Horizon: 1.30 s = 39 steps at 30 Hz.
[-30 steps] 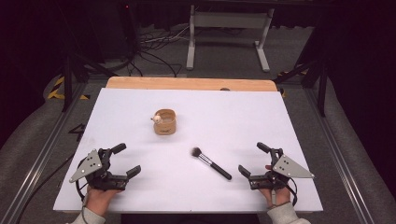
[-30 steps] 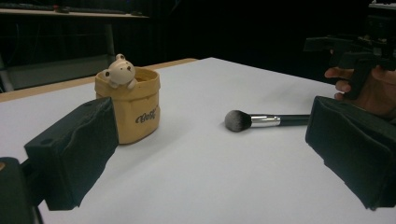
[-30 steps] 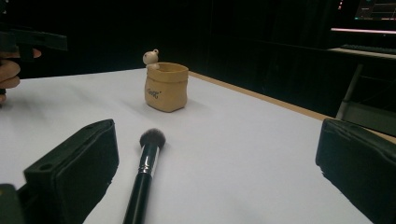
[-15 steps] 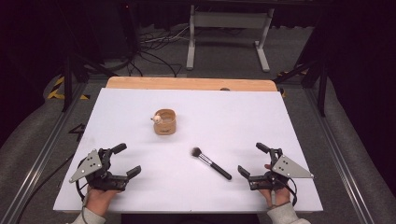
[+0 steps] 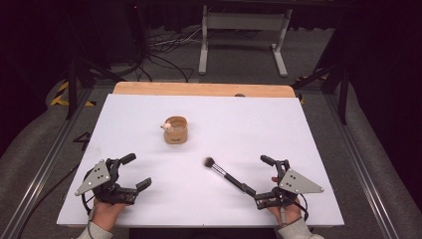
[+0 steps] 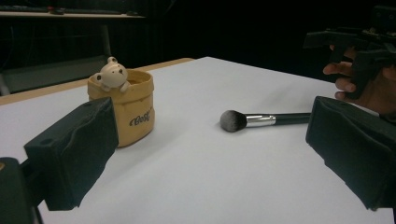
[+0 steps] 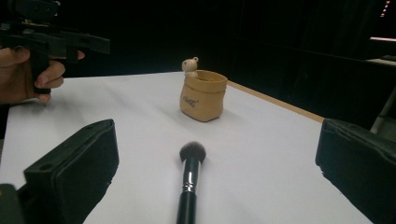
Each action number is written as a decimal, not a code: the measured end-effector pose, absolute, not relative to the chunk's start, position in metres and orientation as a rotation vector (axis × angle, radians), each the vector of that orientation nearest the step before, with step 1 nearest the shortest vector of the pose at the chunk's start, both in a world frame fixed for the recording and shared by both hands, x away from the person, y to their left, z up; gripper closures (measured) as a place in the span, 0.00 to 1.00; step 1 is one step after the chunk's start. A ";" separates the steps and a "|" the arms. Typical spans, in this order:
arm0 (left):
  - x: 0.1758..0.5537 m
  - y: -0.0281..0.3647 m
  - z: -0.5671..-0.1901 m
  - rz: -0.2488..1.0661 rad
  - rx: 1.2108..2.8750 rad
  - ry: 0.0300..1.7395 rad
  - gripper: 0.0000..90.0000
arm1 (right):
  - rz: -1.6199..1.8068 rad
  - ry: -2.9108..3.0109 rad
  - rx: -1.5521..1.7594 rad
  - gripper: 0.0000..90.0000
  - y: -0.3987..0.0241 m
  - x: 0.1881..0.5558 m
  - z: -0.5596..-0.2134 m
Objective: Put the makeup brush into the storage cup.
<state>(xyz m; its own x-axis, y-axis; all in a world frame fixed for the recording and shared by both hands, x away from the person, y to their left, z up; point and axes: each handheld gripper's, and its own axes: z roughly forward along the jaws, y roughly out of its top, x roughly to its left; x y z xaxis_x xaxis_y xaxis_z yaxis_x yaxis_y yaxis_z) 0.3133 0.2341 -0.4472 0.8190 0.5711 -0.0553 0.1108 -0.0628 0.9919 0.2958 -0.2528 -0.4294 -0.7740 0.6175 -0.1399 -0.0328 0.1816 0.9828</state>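
Observation:
A small tan fabric pot (image 5: 175,131) with a little bear figure on its rim stands mid-table. A black makeup brush (image 5: 226,175) lies flat on the white table (image 5: 308,149), bristles toward the pot. My right gripper (image 5: 263,179) rests open at the front right, and the brush's handle end reaches in between its jaws untouched. The brush (image 7: 189,186) runs up from the bottom edge between those jaws, with the pot (image 7: 202,95) beyond. My left gripper (image 5: 136,171) sits open and empty at the front left. Its view has the pot (image 6: 126,107) and brush (image 6: 261,120) ahead.
A wooden strip (image 5: 199,89) borders the table's far edge. Beyond it are a metal stand (image 5: 241,30) and cables on the dark floor. Each gripper view catches the other hand and gripper: the right one (image 6: 359,42) and the left one (image 7: 42,42).

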 end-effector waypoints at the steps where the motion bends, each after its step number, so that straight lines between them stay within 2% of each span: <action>1: 0.313 0.234 -0.447 0.411 1.613 0.547 0.03 | 1.643 1.950 0.544 0.00 -0.250 0.295 -0.430; 15: 0.313 0.233 -0.446 0.410 1.618 0.539 0.03 | 1.676 2.000 0.492 0.00 -0.237 0.293 -0.430; 27: 0.313 0.231 -0.446 0.416 1.621 0.532 0.03 | 1.638 2.123 0.519 0.00 -0.234 0.308 -0.408; 39: 0.313 0.229 -0.448 0.434 1.662 0.528 0.02 | 1.416 2.301 0.512 0.00 -0.215 0.327 -0.387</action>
<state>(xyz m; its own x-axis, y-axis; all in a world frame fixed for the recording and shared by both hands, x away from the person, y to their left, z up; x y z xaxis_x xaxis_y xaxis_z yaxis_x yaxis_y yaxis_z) 0.3129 0.2290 -0.4475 0.8227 0.5683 -0.0129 0.0977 -0.1189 0.9881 0.3266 -0.2155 -0.3871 -0.8575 0.4965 -0.1347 0.1033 0.4227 0.9004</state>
